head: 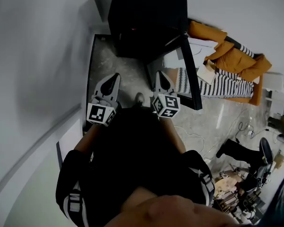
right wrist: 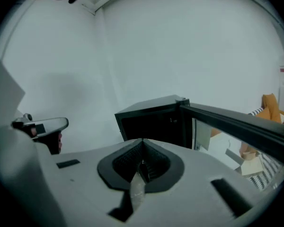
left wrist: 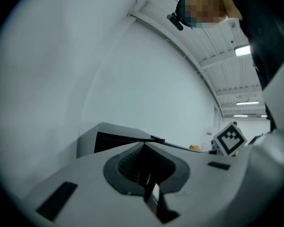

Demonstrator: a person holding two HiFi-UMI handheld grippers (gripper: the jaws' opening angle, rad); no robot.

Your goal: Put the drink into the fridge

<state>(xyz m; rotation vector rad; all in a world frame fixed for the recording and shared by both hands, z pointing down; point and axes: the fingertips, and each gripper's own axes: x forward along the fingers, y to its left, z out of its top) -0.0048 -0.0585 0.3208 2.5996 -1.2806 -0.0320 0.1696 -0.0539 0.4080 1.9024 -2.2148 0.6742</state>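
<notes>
Your left tool point(head: 115, 77) and your right tool point(head: 160, 74) hang side by side above the floor point(head: 132, 74), both aimed at the one black fridge point(head: 146, 18), which stands against the pale wall point(head: 38, 56) just beyond their tips. Its single door point(head: 191, 74) is swung open to the right, past your right tool. In the left gripper view the left tool's point(left wrist: 144, 146) pads are pressed together with nothing between them. The right gripper view shows the same for the right tool point(right wrist: 142, 142): closed and empty, with the fridge point(right wrist: 151, 122) straight ahead and its door point(right wrist: 236, 126) reaching out at the right. I cannot tell where the drink is: neither tool carries it, and the fridge's inside is too dark to read. You have two tools, each with one marker cube point(head: 101, 113). One orange jacket point(head: 232, 56) and one striped cloth point(head: 217, 85) lie beyond the door.
</notes>
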